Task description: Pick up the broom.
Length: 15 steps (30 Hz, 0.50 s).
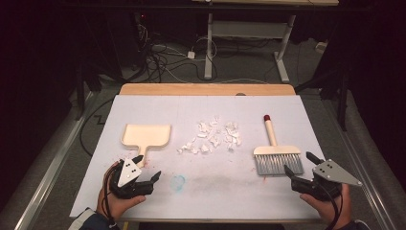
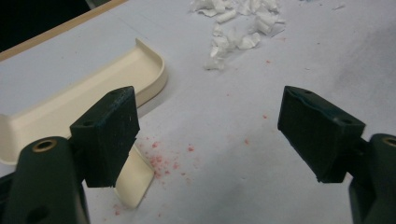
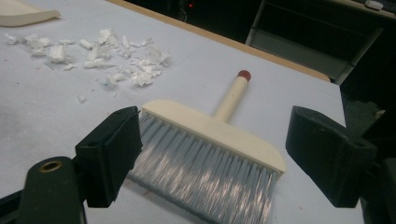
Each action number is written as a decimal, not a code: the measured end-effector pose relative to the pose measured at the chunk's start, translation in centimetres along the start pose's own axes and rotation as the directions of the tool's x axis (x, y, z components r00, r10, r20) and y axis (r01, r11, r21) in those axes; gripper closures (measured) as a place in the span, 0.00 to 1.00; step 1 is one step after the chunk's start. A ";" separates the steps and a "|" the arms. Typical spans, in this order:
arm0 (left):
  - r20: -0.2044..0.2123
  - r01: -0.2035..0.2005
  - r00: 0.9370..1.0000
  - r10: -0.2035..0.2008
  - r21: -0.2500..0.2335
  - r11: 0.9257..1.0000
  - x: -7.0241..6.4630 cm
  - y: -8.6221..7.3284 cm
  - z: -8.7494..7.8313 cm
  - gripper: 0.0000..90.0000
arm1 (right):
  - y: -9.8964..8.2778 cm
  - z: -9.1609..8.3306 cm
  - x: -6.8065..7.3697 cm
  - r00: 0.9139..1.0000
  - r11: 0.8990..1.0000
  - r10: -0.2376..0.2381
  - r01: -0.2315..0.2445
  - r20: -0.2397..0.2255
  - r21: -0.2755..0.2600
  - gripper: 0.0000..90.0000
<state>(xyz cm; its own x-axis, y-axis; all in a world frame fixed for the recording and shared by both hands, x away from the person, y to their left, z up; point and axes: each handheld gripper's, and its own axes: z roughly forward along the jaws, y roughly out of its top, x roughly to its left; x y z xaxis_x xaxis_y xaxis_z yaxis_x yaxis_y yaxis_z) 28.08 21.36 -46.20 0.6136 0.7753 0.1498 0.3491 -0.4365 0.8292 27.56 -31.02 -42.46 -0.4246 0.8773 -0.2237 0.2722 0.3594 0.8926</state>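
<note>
A cream dustpan [image 1: 146, 135] lies flat at the left of the white table, its short handle toward me. My left gripper [image 1: 147, 166] rests open just short of that handle; the left gripper view shows the dustpan [image 2: 84, 100] behind the left jaw, its handle tip under it. White paper scraps [image 1: 213, 136] are strewn mid-table. A small brush [image 1: 276, 155] with grey bristles and a cream, red-tipped handle lies at the right, bristles toward me. My right gripper [image 1: 299, 163] stands open just before the bristles; nothing is between its jaws. The right gripper view shows the brush [image 3: 212, 140] close ahead.
The white sheet covers a wooden table [image 1: 206, 89]. Faint red specks [image 2: 161, 156] and a blue-green smudge [image 1: 177, 182] mark the sheet near the front. Beyond the table are a desk frame [image 1: 249, 43] and cables on the floor.
</note>
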 end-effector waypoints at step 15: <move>0.024 -0.037 0.999 0.036 0.027 0.999 -0.4 0.1 0.7 0.22 | 0.0 0.1 0.0 1.000 0.999 -0.015 0.014 0.012 0.031 0.21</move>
<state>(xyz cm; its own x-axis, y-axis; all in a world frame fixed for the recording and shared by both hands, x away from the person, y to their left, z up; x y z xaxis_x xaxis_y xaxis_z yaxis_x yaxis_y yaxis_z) 28.41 20.70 -46.57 0.6429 0.7476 0.1666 0.3454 -0.4772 0.8081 27.63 -30.95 -42.46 -0.4180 0.8757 -0.2416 0.2928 0.3817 0.8767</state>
